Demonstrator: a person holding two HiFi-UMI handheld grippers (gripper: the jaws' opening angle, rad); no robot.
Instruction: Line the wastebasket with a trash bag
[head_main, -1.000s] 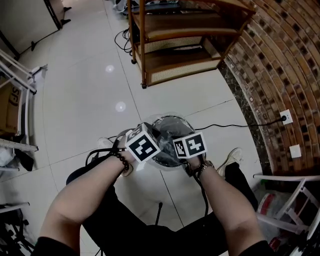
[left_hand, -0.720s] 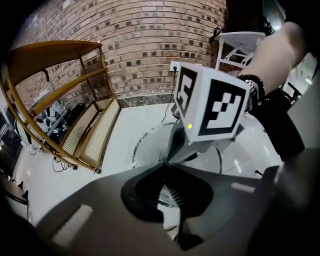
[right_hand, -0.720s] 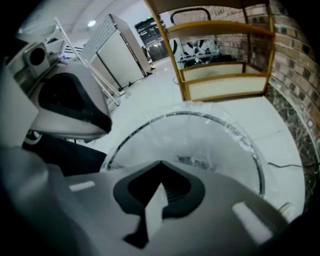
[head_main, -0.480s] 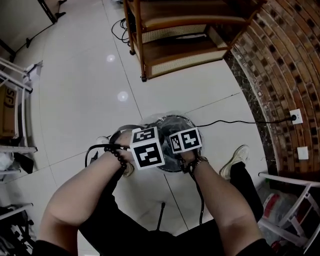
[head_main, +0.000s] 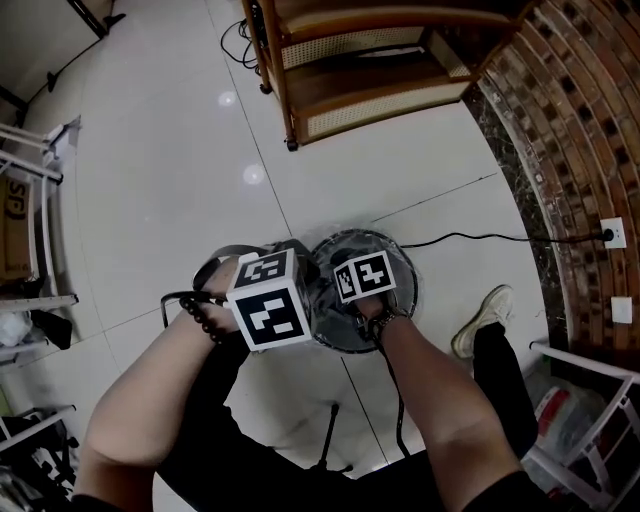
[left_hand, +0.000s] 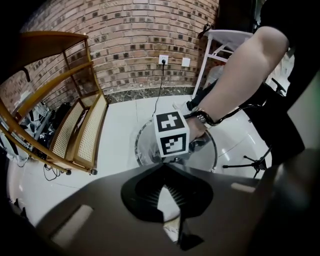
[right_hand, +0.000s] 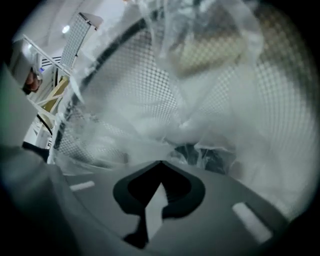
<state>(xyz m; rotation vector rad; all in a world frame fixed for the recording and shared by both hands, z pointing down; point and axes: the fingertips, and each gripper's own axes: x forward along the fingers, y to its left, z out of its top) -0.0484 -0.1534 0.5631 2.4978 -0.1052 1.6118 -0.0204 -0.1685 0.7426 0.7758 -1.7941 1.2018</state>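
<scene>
A round mesh wastebasket (head_main: 410, 288) is seen standing on the white tiled floor (head_main: 170, 200), below a wooden shelf (head_main: 350, 85) and near a brick wall (head_main: 570, 130), with a shoe (head_main: 484, 318) just beside it. A clear trash bag (right_hand: 165, 125) is bunched inside the basket, its film crumpled against the mesh and partly laid over the rim. The left gripper (left_hand: 163, 172) is held at the basket's left rim, pointed steeply down, its jaws pressed together; whether film is pinched there cannot be told. The right gripper (right_hand: 160, 169) is set inside the basket, its jaws likewise closed, with crumpled film just beyond its tips. A black cable (head_main: 480, 240) is run from a wall socket (head_main: 612, 233) to the basket.
</scene>
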